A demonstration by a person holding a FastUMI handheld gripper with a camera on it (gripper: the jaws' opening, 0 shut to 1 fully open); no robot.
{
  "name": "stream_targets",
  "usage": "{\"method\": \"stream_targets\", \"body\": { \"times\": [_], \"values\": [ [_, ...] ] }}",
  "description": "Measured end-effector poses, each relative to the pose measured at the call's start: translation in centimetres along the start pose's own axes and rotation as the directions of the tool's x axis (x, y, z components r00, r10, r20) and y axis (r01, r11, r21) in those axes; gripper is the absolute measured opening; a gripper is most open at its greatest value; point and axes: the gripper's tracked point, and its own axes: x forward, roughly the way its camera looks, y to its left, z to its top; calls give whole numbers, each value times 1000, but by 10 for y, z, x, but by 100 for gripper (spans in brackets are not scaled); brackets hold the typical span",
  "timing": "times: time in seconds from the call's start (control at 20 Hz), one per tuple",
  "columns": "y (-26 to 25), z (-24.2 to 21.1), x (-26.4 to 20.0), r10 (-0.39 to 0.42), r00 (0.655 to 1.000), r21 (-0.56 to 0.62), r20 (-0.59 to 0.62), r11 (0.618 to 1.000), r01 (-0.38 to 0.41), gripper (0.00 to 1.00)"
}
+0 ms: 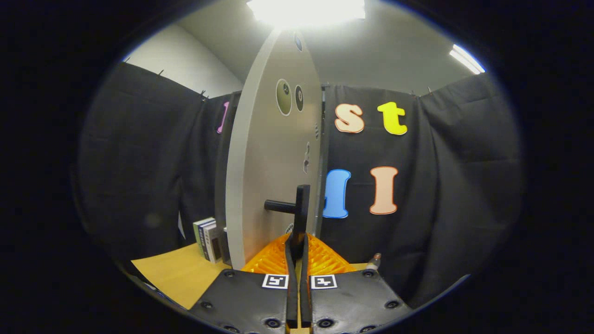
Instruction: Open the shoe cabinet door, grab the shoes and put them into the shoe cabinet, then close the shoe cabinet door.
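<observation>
The shoe cabinet door (271, 162) is a pale panel with round stickers, standing upright just ahead of me and seen nearly edge-on. A black handle (300, 208) juts from its face on a short post, with an upright bar at the end. My gripper (298, 242) is shut on the lower end of that bar, both fingers pressing its sides. The ribbed finger pads (274, 260) splay out beneath the grip.
A wooden tabletop (176, 273) lies below and to the left of the fingers. Several upright books (208, 239) stand on it beside the door's near edge. A small capped object (375, 260) sits to the right of the fingers. Black cloth walls close in all around.
</observation>
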Motion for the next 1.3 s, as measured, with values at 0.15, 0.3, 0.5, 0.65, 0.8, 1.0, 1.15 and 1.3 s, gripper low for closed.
{"method": "stream_targets", "body": {
  "times": [0.15, 0.3, 0.5, 0.65, 0.8, 1.0, 1.15, 1.3],
  "values": [
    [-24, -8, 6, -14, 1000, 103, 4, 995, 14, 2],
    [-17, -6, 11, 42, 999, 195, 29, 980, -47, 3],
    [-21, -7, 10, 10, 1000, 102, 29, 995, -13, 3],
    [-24, -8, 6, -2, 1000, 119, 21, 993, -1, 3],
    [-38, 0, -12, -61, 996, 150, 59, 987, 52, 26],
    [-27, 4, -42, -60, 992, 167, 110, 985, 41, 66],
    [-18, -6, -53, -75, 990, 100, 121, 993, 63, 86],
    [16, -27, -62, -31, 994, 7, 108, 1000, 30, 98]
  ]
}}
